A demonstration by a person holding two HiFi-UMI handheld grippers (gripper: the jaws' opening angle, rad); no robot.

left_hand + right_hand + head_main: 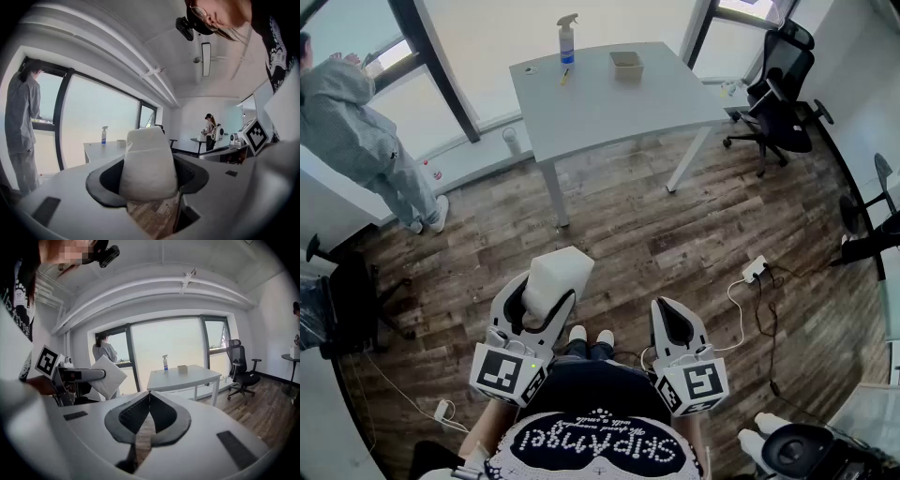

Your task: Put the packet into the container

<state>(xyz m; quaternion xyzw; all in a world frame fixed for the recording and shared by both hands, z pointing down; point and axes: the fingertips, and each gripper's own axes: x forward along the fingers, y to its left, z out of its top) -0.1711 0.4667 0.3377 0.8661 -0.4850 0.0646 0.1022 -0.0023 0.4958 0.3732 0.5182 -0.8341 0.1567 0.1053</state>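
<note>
Between jaws of left gripper [150,180]: white packet [149,161], pinched upright by its lower part, jaws spread wide around it, most of packet sticking out above. Right gripper [673,314] alongside, jaws together, empty. Both over wood floor [628,234], well apart from table [609,108] carrying container [626,64] and spray bottle [568,37]. Risks: soft packet may sag or slip during carry, hold being low; container looks small, so packet could catch rim and push it along table
</note>
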